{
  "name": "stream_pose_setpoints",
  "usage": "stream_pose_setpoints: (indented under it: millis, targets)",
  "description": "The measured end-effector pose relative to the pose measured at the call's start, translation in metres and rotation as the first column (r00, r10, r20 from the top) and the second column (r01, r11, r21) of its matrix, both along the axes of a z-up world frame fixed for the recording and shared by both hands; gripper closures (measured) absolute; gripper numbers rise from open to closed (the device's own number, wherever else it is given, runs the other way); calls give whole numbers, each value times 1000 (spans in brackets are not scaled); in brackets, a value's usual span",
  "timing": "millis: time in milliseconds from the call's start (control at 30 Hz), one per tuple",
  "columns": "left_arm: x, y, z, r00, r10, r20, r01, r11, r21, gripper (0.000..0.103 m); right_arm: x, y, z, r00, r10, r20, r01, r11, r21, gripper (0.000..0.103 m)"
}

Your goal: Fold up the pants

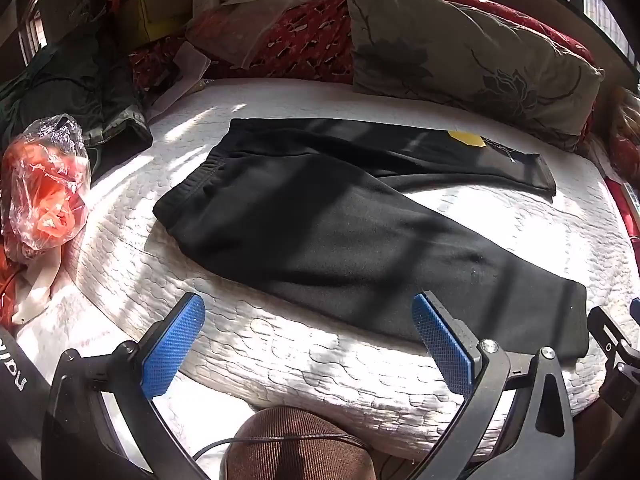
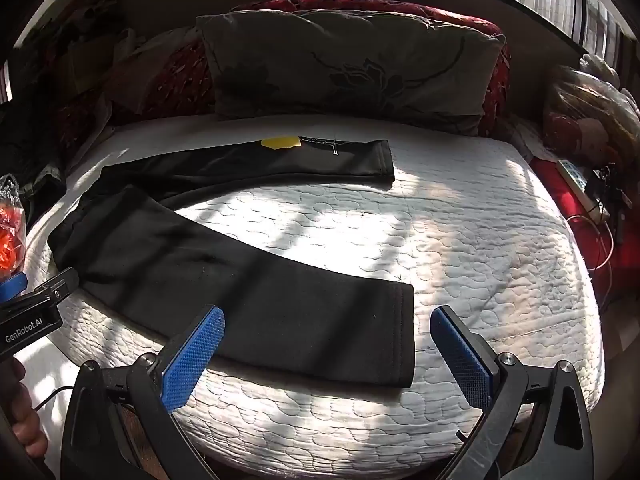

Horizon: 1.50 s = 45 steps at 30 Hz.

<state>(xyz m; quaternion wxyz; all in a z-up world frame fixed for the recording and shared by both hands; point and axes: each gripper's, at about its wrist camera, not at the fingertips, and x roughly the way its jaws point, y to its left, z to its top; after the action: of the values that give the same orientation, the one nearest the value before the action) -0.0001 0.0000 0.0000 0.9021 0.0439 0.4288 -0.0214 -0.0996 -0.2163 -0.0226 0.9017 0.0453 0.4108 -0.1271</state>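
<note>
You are hovering both the left gripper (image 1: 308, 346) and right gripper (image 2: 326, 354), fingers spread wide and empty, over the pants (image 2: 224, 280) lying splayed mid-frame on the bed (image 2: 460, 240), so your first fold is probably needing the near leg's cuff grasped.

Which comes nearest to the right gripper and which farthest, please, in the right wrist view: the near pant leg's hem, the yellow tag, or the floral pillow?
From the right gripper:
1. Near pant leg's hem, just ahead, between the fingers.
2. Yellow tag, on the far pant leg, mid-mattress.
3. Floral pillow, at the back, beyond the pants.
</note>
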Motion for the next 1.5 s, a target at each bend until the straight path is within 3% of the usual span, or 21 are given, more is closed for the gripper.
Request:
stream_pose_setpoints:
  millis: [567, 1500]
  targets:
    - [-9, -10, 9, 1000, -5, 18, 5, 1000, -15, 0, -13, -1, 13, 996, -19, 82, 20, 1000, -17, 0]
    - [-13, -19, 6, 999, -35, 15, 35, 999, -5, 0, -14, -7, 8, 998, -27, 65, 28, 1000, -5, 0]
